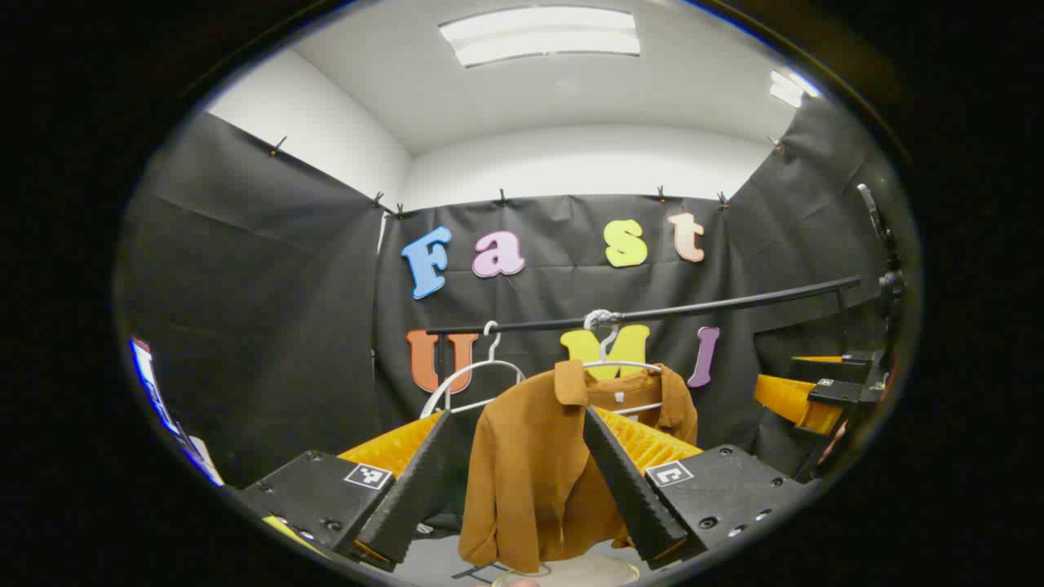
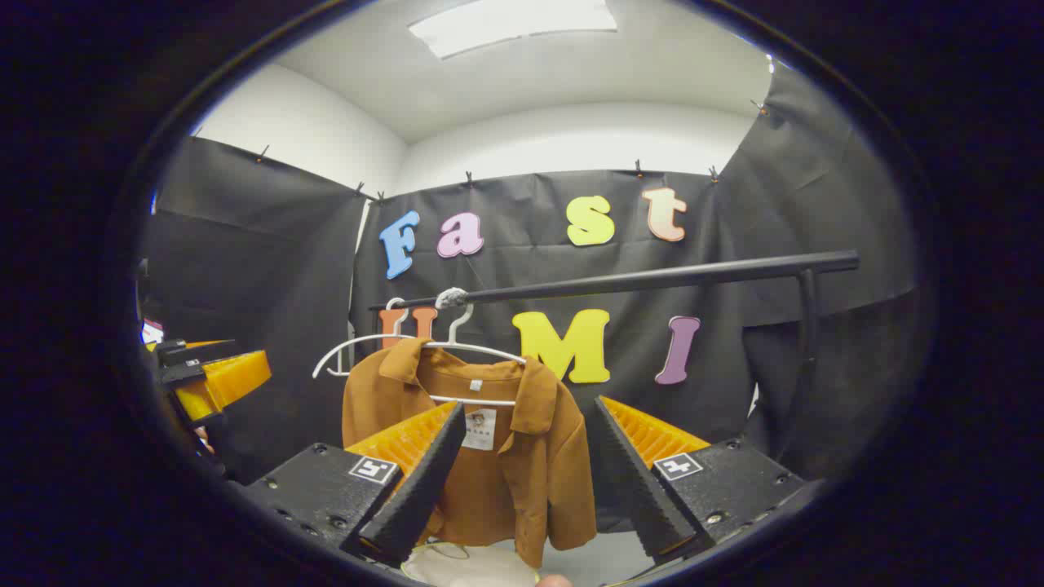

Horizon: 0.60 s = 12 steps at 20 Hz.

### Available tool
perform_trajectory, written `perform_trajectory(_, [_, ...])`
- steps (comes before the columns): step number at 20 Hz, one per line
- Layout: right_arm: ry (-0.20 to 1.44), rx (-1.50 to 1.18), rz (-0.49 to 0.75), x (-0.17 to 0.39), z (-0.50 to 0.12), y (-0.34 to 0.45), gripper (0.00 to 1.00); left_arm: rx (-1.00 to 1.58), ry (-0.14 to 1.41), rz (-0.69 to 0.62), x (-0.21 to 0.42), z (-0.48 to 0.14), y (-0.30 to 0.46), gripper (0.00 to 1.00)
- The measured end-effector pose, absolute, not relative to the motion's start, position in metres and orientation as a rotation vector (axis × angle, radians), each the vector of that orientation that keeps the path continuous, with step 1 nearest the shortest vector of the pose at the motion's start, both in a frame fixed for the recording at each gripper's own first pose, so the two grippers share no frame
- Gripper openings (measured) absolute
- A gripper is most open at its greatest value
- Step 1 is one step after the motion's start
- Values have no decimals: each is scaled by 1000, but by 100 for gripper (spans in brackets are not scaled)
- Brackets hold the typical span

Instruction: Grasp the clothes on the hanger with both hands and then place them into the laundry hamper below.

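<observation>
In the left gripper view, your left gripper (image 1: 522,465) was spread wide, holding nothing, with the brown shirt (image 1: 530,473) framed between its fingers but well apart from them. The shirt hung on a white hanger (image 1: 628,367) from the black rail (image 1: 693,308), beside an empty hanger (image 1: 469,379). It looked light and limp, so I judged it would sag and slide once lifted; a shoulder beside the collar seemed the surest hold. Below it showed a pale rim, probably the hamper (image 1: 587,571).

In the right gripper view, your right gripper (image 2: 530,465) was equally wide and empty, short of the shirt (image 2: 538,481). The cloth was a plain rust-brown, collared and short-sleeved, with a white tag inside the neck. Its far shoulder was the natural place for this hand.
</observation>
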State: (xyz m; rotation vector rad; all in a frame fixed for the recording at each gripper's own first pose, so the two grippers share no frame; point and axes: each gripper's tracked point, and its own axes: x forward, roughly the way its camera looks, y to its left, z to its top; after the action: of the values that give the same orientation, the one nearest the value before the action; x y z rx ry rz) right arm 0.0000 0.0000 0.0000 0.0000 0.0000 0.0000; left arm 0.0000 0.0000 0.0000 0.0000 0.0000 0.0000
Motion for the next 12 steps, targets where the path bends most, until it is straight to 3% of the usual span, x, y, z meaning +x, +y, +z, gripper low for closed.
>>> perform_trajectory(12, [49,28,35,20,-21,-20,96,5,-8,41,4,0,-12,100])
